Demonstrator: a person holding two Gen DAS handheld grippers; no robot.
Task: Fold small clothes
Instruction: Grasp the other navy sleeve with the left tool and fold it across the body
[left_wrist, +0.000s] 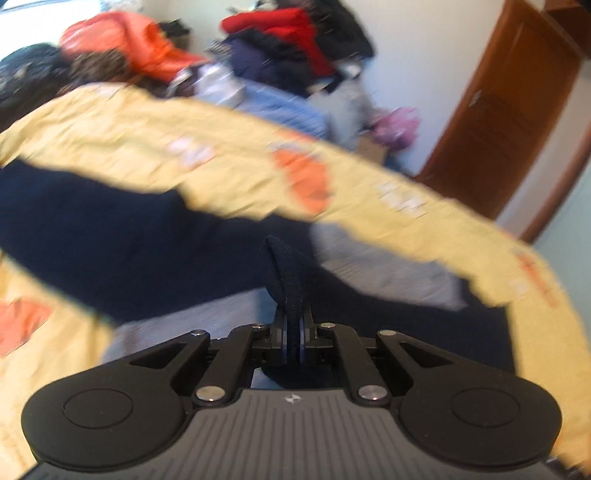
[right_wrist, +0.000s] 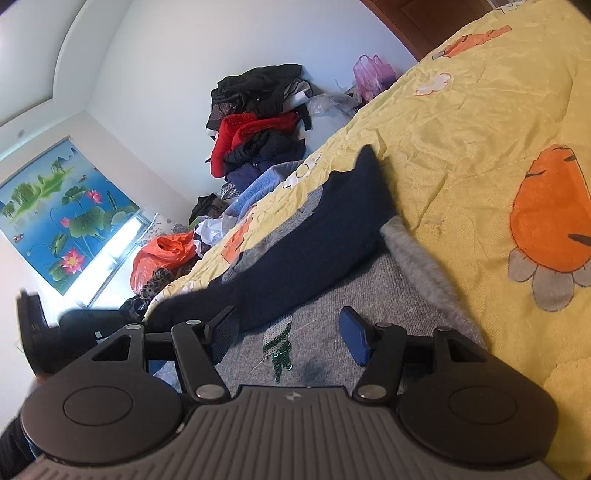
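A small grey knit garment (right_wrist: 332, 295) with dark navy sleeves and a green sequin patch (right_wrist: 279, 350) lies on the yellow quilt (right_wrist: 461, 147). My left gripper (left_wrist: 293, 332) is shut on a fold of the navy sleeve (left_wrist: 286, 273), which stretches away to the left in the blurred left wrist view (left_wrist: 110, 236). My right gripper (right_wrist: 288, 336) is open and empty, just above the grey body near the sequin patch. The navy sleeve (right_wrist: 314, 229) lies across the garment ahead of it. The left gripper shows at the left edge of the right wrist view (right_wrist: 33, 332).
Beyond the bed's far edge stands a pile of clothes (right_wrist: 258, 136), an orange plastic bag (right_wrist: 162, 254) and a pink bag (right_wrist: 373, 74). A wooden door (left_wrist: 517, 110) stands at the right. A lotus picture (right_wrist: 62, 214) hangs on the wall.
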